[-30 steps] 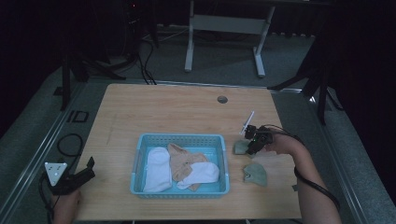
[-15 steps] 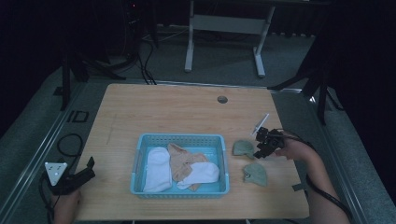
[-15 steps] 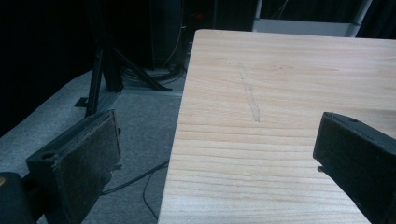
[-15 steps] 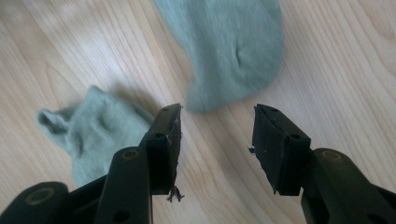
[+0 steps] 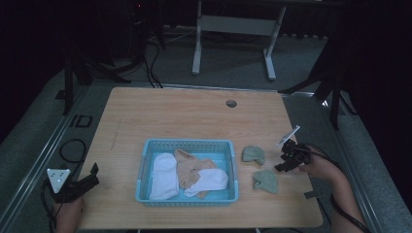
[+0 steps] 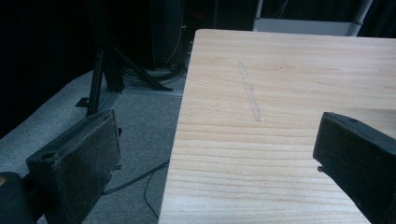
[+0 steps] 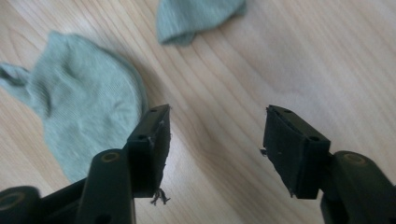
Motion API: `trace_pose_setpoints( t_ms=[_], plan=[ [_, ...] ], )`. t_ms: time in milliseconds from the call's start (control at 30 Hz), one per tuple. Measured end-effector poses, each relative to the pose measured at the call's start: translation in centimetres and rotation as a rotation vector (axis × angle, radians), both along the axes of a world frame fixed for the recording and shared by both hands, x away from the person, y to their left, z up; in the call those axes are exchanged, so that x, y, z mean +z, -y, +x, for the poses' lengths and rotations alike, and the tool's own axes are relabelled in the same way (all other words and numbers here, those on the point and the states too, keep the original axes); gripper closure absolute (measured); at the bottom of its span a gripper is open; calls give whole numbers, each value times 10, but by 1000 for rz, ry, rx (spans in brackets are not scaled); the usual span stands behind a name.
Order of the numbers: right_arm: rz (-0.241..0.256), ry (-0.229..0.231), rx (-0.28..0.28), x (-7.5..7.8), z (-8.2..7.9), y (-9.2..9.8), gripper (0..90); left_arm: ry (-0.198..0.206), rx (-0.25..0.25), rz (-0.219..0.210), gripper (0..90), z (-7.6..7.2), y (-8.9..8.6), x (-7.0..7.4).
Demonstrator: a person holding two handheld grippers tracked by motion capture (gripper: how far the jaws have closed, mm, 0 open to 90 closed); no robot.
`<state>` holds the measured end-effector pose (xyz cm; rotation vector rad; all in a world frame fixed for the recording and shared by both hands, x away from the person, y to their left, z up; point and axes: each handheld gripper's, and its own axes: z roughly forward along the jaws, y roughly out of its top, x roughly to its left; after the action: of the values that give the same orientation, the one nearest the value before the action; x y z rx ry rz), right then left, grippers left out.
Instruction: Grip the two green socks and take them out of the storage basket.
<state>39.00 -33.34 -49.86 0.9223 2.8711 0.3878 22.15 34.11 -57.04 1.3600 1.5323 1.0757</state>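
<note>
From where I stand, the right gripper (image 5: 290, 160) hangs low over the table (image 5: 184, 121) with its two black fingers (image 7: 152, 140) spread apart and nothing between them but bare wood. Just off its left finger, in the right gripper view, lies a green sock (image 7: 84, 121), crumpled, its edge running under that finger's tip; whether they touch I cannot tell. A second green sock (image 7: 196, 18) lies ahead of the fingers and apart from them. In the high view those two socks sit on the table between the gripper and the blue basket (image 5: 145, 160), one (image 5: 253, 154) farther up the table than the other (image 5: 266, 180). The basket holds a white sock (image 5: 163, 175), a tan one (image 5: 192, 167) and another white one (image 5: 210, 179) lying over it.

The left gripper (image 5: 80, 184) is held at the near left corner, well apart from basket and socks. Its fingers (image 6: 84, 163) are wide apart and empty, one hanging past the table's edge over the grey floor (image 6: 135, 116), the other above the wood
</note>
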Motion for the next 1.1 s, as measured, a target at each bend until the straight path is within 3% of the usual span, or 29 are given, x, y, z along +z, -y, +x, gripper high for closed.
trace_pose_setpoints(
  t_ms=[133,200,300,500,733,867,967,1100],
  plan=[
    [30,-13,-50,-8,0,9,333,-1,0,0,4,0,0,0],
    [17,-21,-68,-13,0,12,293,0,0,0,3,0,0,0],
    [9,5,-107,-17,0,16,268,0,-1,0,4,0,0,0],
    [108,29,-166,-22,-6,30,140,-2,-5,1,3,0,0,0],
    [186,90,-274,-32,-14,45,117,1,-2,0,3,0,0,0],
    [267,114,-371,-36,-19,54,109,0,-3,0,4,0,0,0],
    [320,153,-411,-40,-24,60,109,0,-3,-1,4,0,0,0],
    [329,165,-437,-46,-30,62,109,-2,-2,-1,3,0,0,0]
  ],
)
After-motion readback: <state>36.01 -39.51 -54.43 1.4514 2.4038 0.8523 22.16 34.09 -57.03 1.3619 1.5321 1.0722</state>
